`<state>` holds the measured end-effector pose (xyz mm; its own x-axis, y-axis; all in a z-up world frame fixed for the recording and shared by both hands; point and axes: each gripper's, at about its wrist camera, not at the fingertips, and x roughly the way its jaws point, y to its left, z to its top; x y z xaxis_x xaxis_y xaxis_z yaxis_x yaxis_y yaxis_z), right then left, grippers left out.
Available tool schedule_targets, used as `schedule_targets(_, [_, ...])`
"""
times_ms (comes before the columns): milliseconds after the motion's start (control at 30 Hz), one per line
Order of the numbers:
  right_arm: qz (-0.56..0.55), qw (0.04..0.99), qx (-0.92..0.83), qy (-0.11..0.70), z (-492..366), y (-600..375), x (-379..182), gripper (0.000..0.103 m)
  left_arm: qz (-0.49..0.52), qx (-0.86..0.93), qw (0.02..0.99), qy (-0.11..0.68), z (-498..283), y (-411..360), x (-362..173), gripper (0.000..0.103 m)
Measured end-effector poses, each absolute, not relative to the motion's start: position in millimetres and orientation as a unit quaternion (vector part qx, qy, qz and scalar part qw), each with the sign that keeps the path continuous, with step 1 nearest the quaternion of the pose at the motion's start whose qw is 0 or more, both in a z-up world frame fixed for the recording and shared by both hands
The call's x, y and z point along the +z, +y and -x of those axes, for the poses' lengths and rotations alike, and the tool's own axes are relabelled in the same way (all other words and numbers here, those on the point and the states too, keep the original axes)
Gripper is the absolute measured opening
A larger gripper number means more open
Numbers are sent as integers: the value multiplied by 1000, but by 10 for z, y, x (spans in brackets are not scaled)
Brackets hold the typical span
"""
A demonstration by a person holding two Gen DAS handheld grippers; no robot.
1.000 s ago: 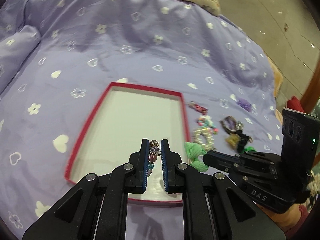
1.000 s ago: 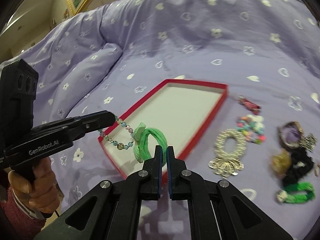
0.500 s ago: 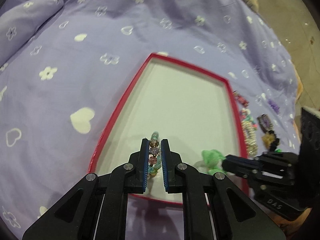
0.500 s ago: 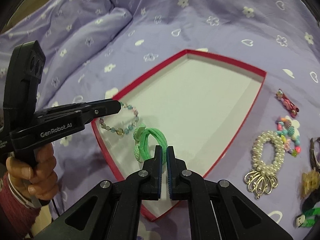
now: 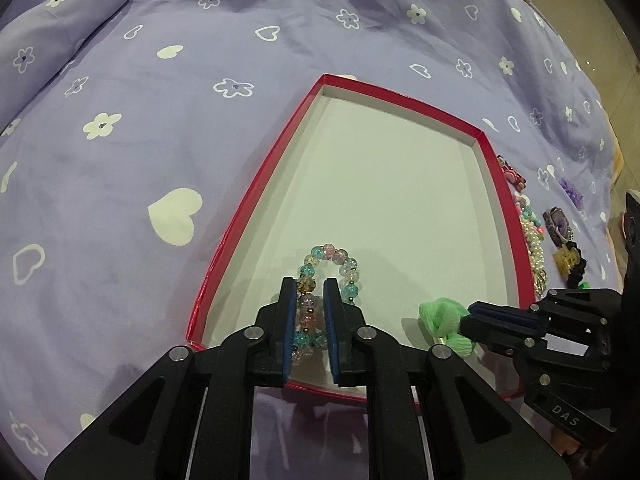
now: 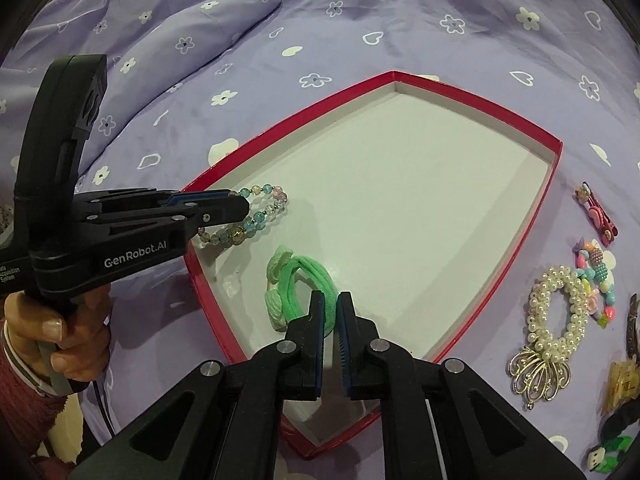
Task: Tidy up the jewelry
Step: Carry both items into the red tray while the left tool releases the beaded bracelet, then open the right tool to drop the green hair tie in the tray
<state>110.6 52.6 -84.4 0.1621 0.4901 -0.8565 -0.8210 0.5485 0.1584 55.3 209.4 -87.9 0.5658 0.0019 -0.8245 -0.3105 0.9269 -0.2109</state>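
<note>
bead bracelet: light, slippery, lies in red box; take by one bead strand.
hair tie: soft, in box.
left gripper: fingers opening around bracelet.
right gripper: fingers opening off tie.

1. My left wrist camera looks steeply down along my left gripper, close over the near corner of the red tray.
2. My right wrist camera looks down along my right gripper, equally close, from the tray's near right side.
3. Both views share the tray, the purple bedspread, and each other's gripper.
</note>
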Motion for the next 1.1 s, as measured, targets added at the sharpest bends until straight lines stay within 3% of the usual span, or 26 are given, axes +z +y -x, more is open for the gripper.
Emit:
schedule_targets(67, [170,742,442,475,-1118,516,-839,11,166,97,866,462,-562,2094,-884,32])
schedule_targets(100, [166,743,442,475,-1125,521,-835,13,166,100,865,462,-565,2092,-881,35])
schedule_targets(200, [155,749,442,468,-1119,479,-793,23,164,102,866,461,-544,2095,-854,39])
schedule_targets(467, [128,769,434,451,-1094,262,-633,30,158,113,869,455,-460,2057,-736,52])
schedule_targets(600, [96,783,426,442,-1095,25,-517,46,156,107,873,449,-434,1988,-629,53])
schedule_targets(1100, [17,832,341,438,-1163,-1115,-340,46,125,40,889,439,-562,1274,-345,53])
